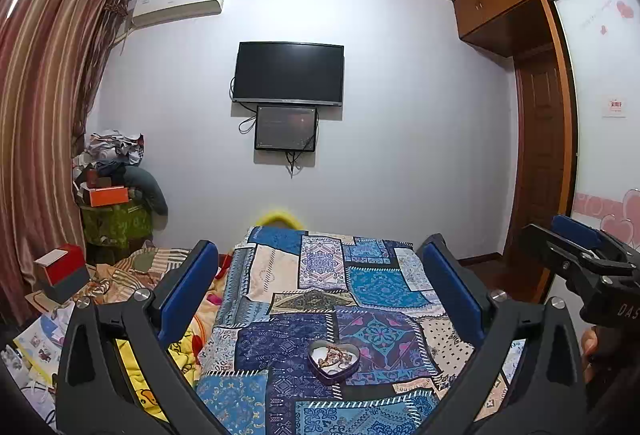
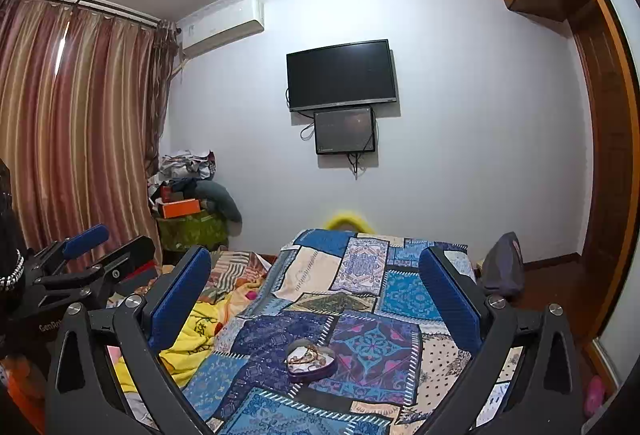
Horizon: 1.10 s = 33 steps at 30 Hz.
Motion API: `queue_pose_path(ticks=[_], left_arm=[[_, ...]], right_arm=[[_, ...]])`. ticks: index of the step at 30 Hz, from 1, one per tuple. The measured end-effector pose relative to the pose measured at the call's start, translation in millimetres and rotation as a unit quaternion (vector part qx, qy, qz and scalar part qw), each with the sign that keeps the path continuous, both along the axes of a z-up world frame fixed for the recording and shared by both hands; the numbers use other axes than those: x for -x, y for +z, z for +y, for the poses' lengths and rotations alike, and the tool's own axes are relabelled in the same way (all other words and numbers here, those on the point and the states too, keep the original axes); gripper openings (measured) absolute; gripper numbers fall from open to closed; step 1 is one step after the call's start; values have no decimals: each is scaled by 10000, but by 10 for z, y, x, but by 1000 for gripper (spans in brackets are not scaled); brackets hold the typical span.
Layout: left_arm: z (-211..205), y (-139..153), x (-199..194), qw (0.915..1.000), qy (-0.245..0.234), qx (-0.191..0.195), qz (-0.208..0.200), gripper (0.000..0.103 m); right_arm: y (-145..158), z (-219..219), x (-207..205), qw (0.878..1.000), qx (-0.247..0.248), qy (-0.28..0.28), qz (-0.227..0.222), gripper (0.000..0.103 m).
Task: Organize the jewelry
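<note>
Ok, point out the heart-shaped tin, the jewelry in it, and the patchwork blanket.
heart-shaped tin (image 1: 320, 374): left wrist view, on its front wall.
jewelry (image 2: 306, 358): right wrist view, on the tangled gold chain inside the tin.
patchwork blanket (image 1: 380, 287): left wrist view, on a bare turquoise patch beyond the tin.

Even indoor light, sharp centre, fisheye-bent dark corners.

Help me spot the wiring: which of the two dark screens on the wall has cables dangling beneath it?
The smaller lower screen: cables loop off its sides and hang below it. The larger TV sits directly above.
</note>
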<state>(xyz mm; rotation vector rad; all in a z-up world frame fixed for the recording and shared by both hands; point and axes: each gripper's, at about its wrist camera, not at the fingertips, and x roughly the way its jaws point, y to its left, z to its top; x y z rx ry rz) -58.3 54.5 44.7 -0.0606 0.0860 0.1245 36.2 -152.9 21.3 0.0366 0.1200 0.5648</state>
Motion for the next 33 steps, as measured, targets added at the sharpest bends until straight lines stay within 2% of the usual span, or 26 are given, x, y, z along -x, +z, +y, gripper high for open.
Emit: queue_pose_path(ticks=[33], left_arm=[[-34, -56, -72, 9999, -48, -66, 141, 103]], right_arm=[[-21, -17, 52, 9998, 169, -77, 94, 103]])
